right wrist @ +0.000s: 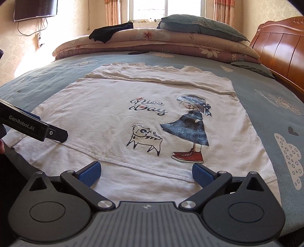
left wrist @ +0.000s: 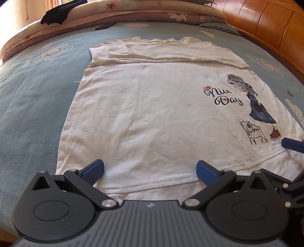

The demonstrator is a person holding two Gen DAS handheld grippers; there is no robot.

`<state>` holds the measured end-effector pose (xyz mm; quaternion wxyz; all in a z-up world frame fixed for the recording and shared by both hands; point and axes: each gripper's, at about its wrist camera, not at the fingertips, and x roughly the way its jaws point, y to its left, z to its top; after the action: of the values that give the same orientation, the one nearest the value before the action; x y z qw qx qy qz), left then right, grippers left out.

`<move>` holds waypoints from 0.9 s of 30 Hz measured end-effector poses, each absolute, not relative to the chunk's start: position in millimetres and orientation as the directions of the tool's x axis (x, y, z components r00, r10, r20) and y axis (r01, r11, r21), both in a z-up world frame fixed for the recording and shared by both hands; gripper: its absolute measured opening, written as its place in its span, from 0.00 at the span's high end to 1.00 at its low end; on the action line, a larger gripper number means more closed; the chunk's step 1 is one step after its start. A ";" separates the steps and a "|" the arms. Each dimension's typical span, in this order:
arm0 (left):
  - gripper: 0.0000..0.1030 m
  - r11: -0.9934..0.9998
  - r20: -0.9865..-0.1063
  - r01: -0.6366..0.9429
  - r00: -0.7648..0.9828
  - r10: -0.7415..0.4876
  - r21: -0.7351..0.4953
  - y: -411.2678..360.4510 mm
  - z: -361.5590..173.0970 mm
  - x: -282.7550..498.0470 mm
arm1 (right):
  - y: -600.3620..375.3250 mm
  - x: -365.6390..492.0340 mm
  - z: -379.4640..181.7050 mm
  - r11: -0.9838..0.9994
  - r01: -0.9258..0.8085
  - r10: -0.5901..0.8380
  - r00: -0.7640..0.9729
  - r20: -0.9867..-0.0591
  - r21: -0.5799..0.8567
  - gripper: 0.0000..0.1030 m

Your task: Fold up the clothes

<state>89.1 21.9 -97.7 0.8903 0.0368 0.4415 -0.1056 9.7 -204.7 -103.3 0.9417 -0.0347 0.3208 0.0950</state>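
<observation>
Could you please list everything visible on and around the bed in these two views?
T-shirt: one, white with girl-and-cat print, flat on the bed, far part folded over.
Bedsheet: one, blue-grey, floral, under the shirt.
Quilt: one, pink floral, folded at the far end.
Pillow: one, grey-green, on the quilt.
Dark garment: one, black, on the quilt.
Headboard: one, brown wood, right.
Television: one, black, wall-mounted.
Left gripper: open over the near hem.
Right gripper: open over the near hem.

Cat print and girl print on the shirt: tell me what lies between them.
Only bare white shirt fabric separates the cat from the girl, clearest in the right wrist view.
</observation>
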 end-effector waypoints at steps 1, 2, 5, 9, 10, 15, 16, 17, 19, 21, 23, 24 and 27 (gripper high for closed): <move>0.00 0.976 -0.794 0.216 0.587 -0.157 -0.034 23.6 -95.9 88.1 | -203.5 8.6 -100.9 0.980 -0.196 0.149 0.785 -0.601 -0.013 0.00; 0.00 0.978 -0.792 0.205 0.589 -0.158 -0.042 26.0 -93.5 86.6 | -201.3 8.4 -97.6 0.981 -0.192 0.135 0.801 -0.584 -0.037 0.00; 0.00 0.984 -0.780 0.169 0.609 -0.144 -0.050 32.8 -83.8 81.3 | -192.5 19.5 -86.8 0.975 -0.192 0.106 0.844 -0.526 -0.111 0.00; 0.00 0.991 -0.756 0.133 0.647 -0.099 -0.015 35.0 -64.8 72.4 | -189.3 50.5 -86.3 0.978 -0.199 0.132 0.810 -0.571 -0.056 0.00; 0.01 0.991 -0.751 0.130 0.653 -0.095 -0.012 34.6 -60.7 70.4 | -190.5 55.9 -90.2 0.981 -0.193 0.139 0.791 -0.595 -0.027 0.00; 0.00 0.991 -0.737 0.124 0.675 -0.050 0.046 25.0 -48.4 66.1 | -206.5 36.4 -106.2 0.976 -0.214 0.151 0.787 -0.598 -0.035 0.00; 0.00 0.991 -0.735 0.122 0.677 -0.040 0.058 22.5 -47.6 66.4 | -213.2 28.6 -106.2 0.976 -0.213 0.152 0.802 -0.578 -0.039 0.00; 0.00 0.990 -0.734 0.124 0.678 -0.040 0.060 19.5 -47.6 66.8 | -223.3 22.1 -104.4 0.979 -0.200 0.154 0.818 -0.555 -0.024 0.00; 0.00 0.988 -0.737 0.150 0.673 -0.069 0.045 11.4 -50.4 68.1 | -249.5 16.1 -98.1 0.986 -0.160 0.161 0.841 -0.517 0.048 0.00; 0.00 0.982 -0.743 0.186 0.662 -0.096 0.040 -0.5 -56.1 69.5 | -270.1 20.1 -94.5 0.987 -0.102 0.150 0.846 -0.512 0.120 0.00; 0.00 0.969 -0.753 0.244 0.646 -0.124 0.050 -18.9 -64.1 68.3 | -285.4 24.6 -97.4 0.985 -0.047 0.128 0.849 -0.513 0.167 0.00; 0.00 0.961 -0.757 0.271 0.639 -0.138 0.054 -27.0 -67.2 67.1 | -290.9 27.2 -100.6 0.983 -0.023 0.117 0.845 -0.521 0.184 0.00; 0.00 0.917 -0.759 0.385 0.626 -0.180 0.100 -54.3 -76.6 56.1 | -294.5 31.1 -109.7 0.983 0.013 0.088 0.840 -0.536 0.181 0.00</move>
<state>56.1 -54.3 -76.6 0.8925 0.1273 0.4026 -0.1584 31.1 -294.5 -109.7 0.9549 0.0891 0.2826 0.0197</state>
